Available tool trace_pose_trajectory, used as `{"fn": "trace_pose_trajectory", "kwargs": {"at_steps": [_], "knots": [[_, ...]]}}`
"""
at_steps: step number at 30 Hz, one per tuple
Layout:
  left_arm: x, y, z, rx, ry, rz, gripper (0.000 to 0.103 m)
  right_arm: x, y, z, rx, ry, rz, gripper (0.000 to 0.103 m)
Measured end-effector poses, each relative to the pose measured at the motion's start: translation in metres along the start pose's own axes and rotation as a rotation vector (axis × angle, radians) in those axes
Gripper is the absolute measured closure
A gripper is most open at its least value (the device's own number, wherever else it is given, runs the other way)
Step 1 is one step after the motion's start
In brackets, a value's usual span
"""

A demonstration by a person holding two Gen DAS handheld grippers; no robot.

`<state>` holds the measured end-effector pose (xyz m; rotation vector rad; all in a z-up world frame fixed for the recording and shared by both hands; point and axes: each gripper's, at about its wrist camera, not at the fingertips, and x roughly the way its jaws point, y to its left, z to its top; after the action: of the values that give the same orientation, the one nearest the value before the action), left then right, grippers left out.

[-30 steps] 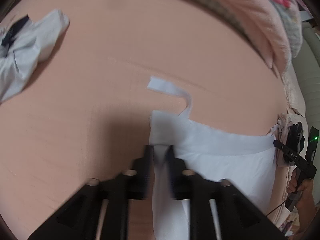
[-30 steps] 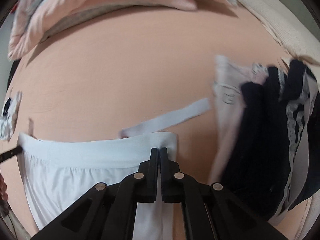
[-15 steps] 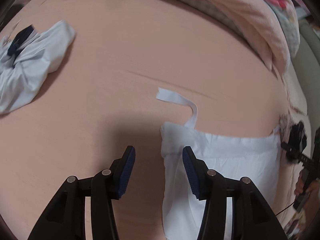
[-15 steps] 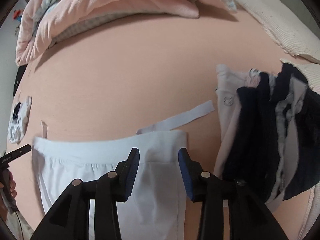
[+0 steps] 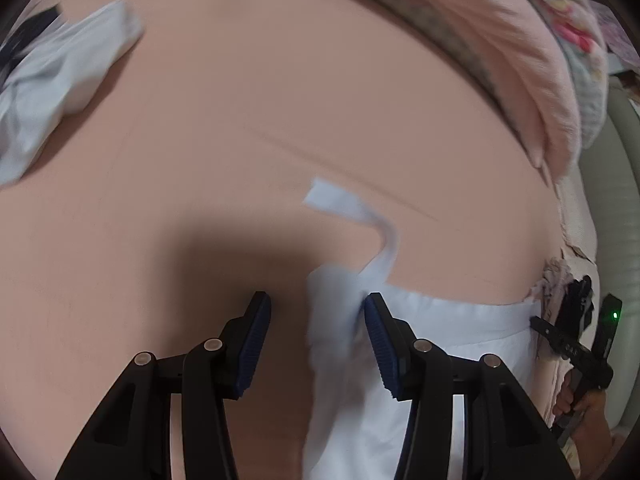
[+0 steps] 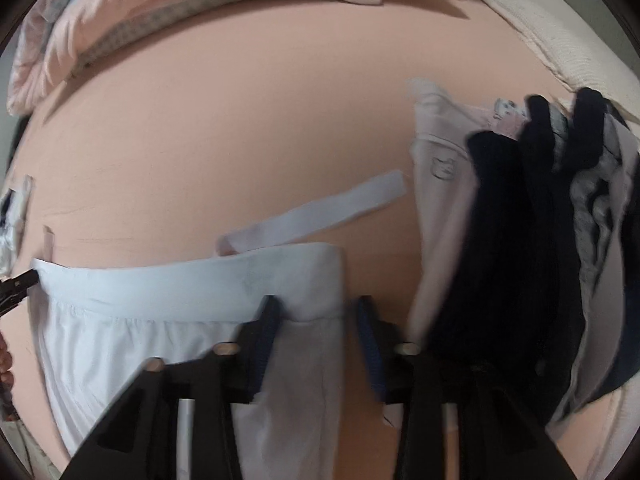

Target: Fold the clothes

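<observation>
left wrist view looks down on a bed covered by a peach sheet, with a pink quilt bunched along its far edge and a pale upholstered wall at the right. one white garment lies flat on the sheet near the bottom edge, its loose strap curling away over open sheet. one crumpled white piece sits far off at the upper left, well apart. the left gripper has just been closing; its fingers are spread, with the garment's blurred corner between them, not pinched. in the right wrist view the right gripper has also just been closing; its fingers stand apart astride the garment's other corner, not clamped. one heap of dark and pale clothes lies just beside it. broad bare sheet stretches beyond the garment.
</observation>
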<state>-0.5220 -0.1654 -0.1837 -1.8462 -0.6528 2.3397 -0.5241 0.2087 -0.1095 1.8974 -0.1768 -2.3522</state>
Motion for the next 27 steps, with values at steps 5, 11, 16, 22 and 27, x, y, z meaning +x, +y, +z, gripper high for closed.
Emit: {"fn": "trace_pose_trajectory", "kwargs": {"at_steps": [5,11,16,22,27], "knots": [[-0.007,-0.036,0.014,0.180,-0.015,0.082,0.099,-0.041,-0.008,-0.003,-0.128,-0.112,-0.018,0.096],[0.005,-0.035,0.044,0.232,0.022,0.114,0.098,-0.030,-0.003,-0.006,-0.077,-0.106,-0.061,0.096],[0.025,-0.033,0.043,0.235,0.029,0.174,0.097,0.013,-0.002,0.003,-0.013,-0.051,-0.061,0.088],[-0.020,-0.017,0.058,0.059,-0.161,0.134,0.096,-0.032,0.002,-0.010,0.031,-0.138,-0.019,0.078],[-0.013,-0.045,0.094,0.043,-0.135,0.097,0.082,-0.044,0.015,0.005,-0.082,-0.229,-0.049,0.074]]}}
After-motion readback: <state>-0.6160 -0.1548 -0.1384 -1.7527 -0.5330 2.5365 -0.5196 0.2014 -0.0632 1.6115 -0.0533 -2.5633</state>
